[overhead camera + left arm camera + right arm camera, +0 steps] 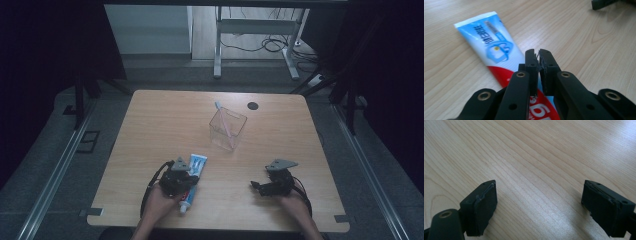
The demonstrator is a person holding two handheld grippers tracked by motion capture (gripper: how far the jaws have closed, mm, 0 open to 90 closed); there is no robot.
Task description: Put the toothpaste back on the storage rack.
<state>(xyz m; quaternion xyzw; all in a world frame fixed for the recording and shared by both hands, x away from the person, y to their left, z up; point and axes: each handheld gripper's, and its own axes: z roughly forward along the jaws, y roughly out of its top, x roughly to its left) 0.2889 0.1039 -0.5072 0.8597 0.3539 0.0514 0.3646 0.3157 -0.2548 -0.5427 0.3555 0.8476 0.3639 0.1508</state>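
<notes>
A blue, white and red toothpaste tube (196, 167) lies flat on the wooden table (165, 125), cap toward the front edge. My left gripper (188, 177) sits over the tube's lower half. In the left gripper view its jaws (538, 53) are pressed together just above the tube (492, 45), with nothing seen between them. My right gripper (256, 186) rests low at the front right, pointing left. In its own view the right gripper (539, 200) is open wide over bare wood, and nothing lies between its fingers.
A clear square container (227, 129) stands behind the middle of the table with a pink toothbrush (223, 117) leaning in it. A black round cable port (253, 105) lies near the back edge. The right gripper's tip (604, 3) shows far off in the left gripper view.
</notes>
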